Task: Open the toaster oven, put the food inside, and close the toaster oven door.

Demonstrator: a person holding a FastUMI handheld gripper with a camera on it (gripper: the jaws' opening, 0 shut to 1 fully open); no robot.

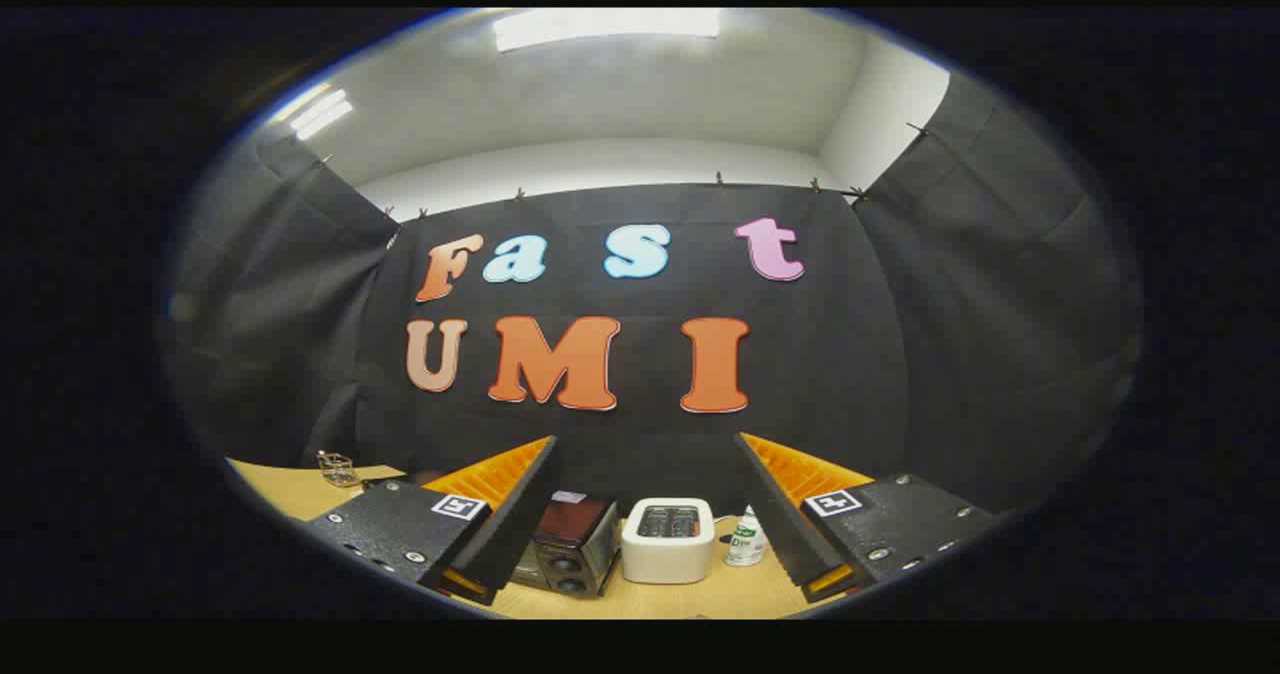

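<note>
With the gripper (645, 514) spread wide and empty, well short of the dark, boxy toaster oven (570, 551), its left finger risks clipping the neighbouring white pop-up toaster (668, 541).

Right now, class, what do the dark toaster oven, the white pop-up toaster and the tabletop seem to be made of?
Dark toaster oven: probably painted metal, with a glossy, reddish glass door. White pop-up toaster: smooth plastic, maybe enamelled metal. Tabletop: pale wood or laminate. All lie beyond the gripper's open fingers.

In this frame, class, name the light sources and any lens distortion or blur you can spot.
Gripper view: two ceiling lights glare white; the fisheye bends the walls; toaster oven and white toaster look small and soft beyond the open gripper.
</note>
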